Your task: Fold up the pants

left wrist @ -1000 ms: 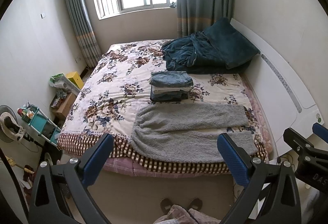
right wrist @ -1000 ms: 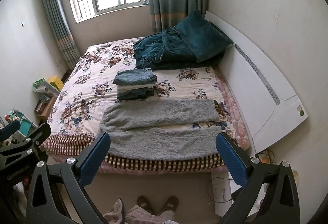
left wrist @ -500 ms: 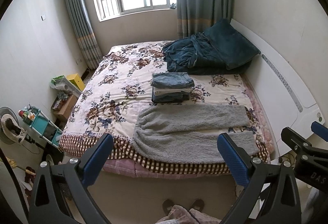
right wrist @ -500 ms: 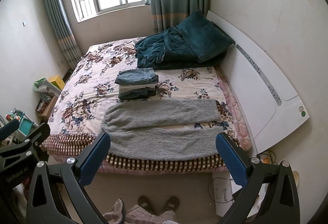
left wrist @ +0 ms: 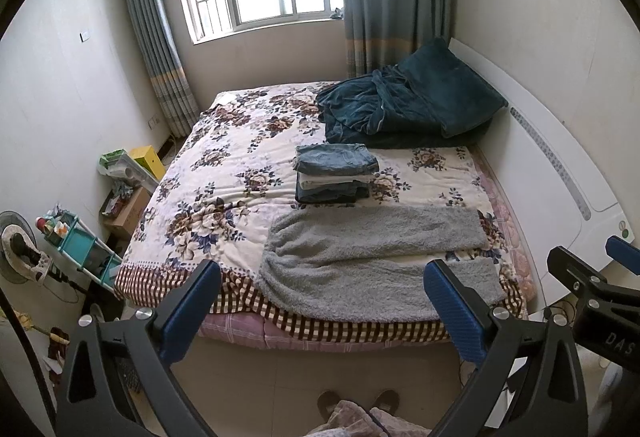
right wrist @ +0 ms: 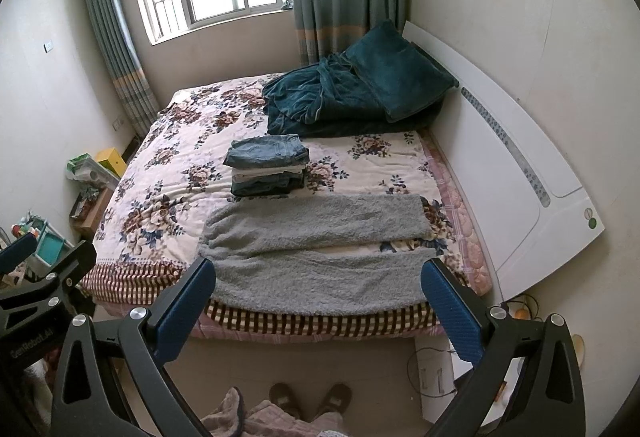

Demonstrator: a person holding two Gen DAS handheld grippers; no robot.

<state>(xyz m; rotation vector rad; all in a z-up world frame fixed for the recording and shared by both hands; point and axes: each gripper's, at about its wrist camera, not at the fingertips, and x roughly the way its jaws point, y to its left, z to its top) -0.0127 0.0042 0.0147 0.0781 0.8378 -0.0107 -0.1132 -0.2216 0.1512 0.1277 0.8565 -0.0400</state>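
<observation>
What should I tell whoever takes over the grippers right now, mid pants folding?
Left gripper: open, empty, held above the floor short of the bed.
Right gripper: open, empty, likewise.
Gray fleece pants: spread flat along the bed's near edge, legs apart, waist to the left, unfolded.
Done: a stack of folded pants sits just behind them.
Left: fold the gray pair, probably add it to the stack.

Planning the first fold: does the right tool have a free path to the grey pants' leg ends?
Probably yes: the right tool is open above the floor, nothing between it and the grey pants on the bed edge.
</observation>
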